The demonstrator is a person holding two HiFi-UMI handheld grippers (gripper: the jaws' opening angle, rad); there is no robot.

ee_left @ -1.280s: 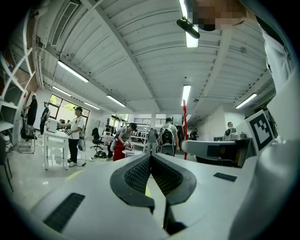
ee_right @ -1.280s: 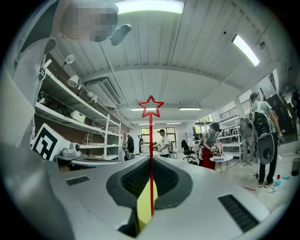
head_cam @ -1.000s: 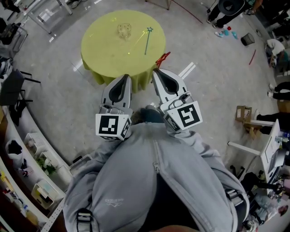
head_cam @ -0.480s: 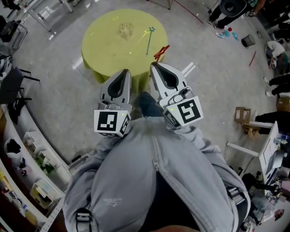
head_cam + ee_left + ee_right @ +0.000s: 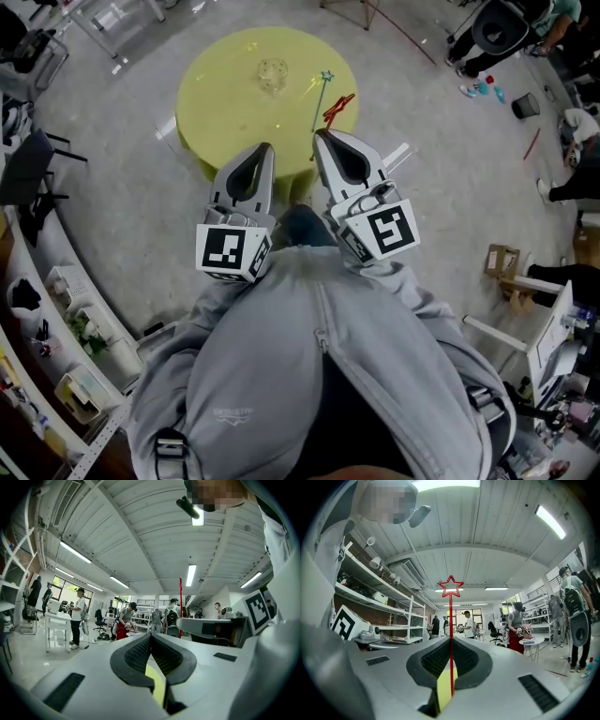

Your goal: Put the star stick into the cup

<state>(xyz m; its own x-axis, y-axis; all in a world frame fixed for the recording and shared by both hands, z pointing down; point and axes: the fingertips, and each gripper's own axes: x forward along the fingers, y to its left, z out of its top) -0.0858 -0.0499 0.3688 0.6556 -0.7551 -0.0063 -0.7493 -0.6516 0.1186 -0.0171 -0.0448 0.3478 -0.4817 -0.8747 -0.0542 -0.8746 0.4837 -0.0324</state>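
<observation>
Gripping a red star stick (image 5: 451, 616) tightly in the right gripper (image 5: 451, 637), star rising to frame centre; reading plainly only in the right gripper view, merely peeking past the jaws in the head view. Lying ahead, upper centre, on a round yellow table (image 5: 220, 112): a clear cup (image 5: 273, 72) and a blue star stick (image 5: 323, 91). Pressing the left gripper (image 5: 150, 635) jaws together on nothing.

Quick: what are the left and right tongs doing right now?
Left tongs: closed, nothing between them.
Right tongs: closed on the red star stick.
</observation>
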